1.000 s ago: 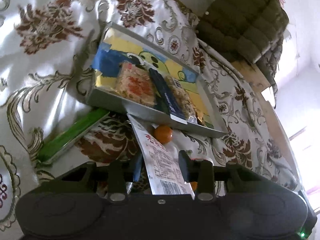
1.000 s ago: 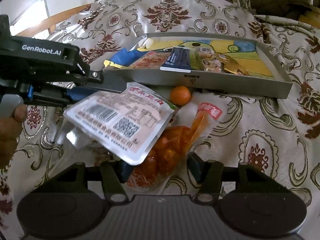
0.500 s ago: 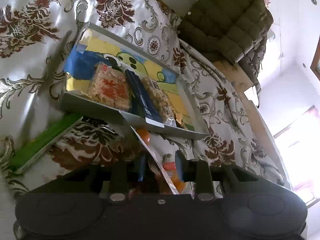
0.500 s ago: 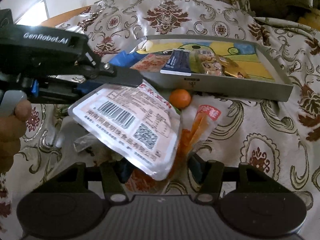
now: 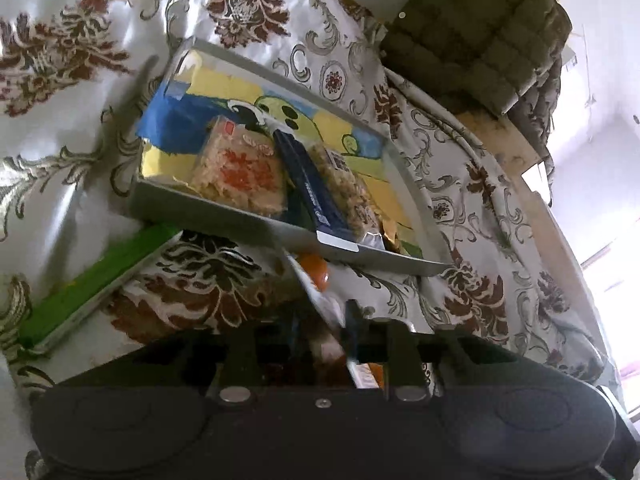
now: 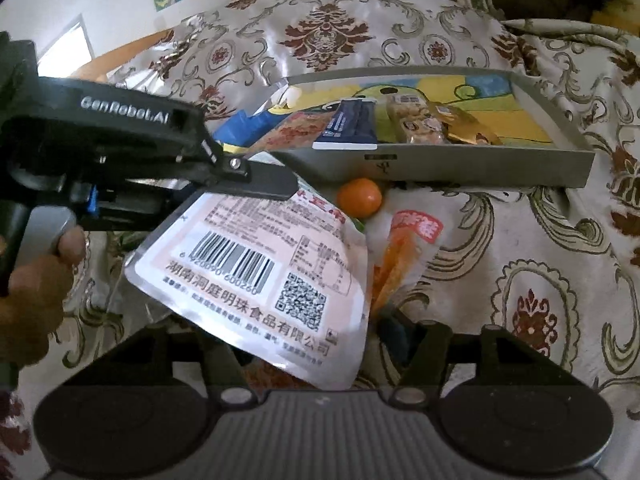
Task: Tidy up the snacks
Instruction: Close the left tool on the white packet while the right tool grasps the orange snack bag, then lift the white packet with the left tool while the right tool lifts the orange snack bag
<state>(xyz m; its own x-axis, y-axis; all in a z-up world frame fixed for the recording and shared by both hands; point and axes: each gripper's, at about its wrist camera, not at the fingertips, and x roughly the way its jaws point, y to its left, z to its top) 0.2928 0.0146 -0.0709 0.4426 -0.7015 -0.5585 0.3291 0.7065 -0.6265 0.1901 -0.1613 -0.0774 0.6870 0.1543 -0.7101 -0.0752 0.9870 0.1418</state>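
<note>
1. The grey tray (image 6: 440, 168) on the floral cloth (image 6: 520, 280) is the landmark: it already holds a reddish cracker pack (image 5: 240, 168), a dark blue bar (image 5: 308, 184), a clear pack of biscuits (image 6: 416, 124) and a gold wrapper (image 6: 468, 132), so the sorting looks roughly half done.
2. Outside the tray, just in front of its near wall, lie a small orange (image 6: 359, 198) and an orange snack bag (image 6: 400, 248); a green box (image 5: 92, 280) sits off the tray's left corner (none of these is sorted yet).
3. The left gripper (image 6: 272, 186) has the silver foil pouch (image 6: 260, 276) between its jaws, which are closing on its top edge; the pouch hangs in front of the tray, barcode side up.
4. The right gripper (image 6: 312, 344) stands half open above the snack bag, holding nothing.
5. Compared with a second ago, the pouch is lifted higher and tilted more steeply, and the left jaws have narrowed markedly.
</note>
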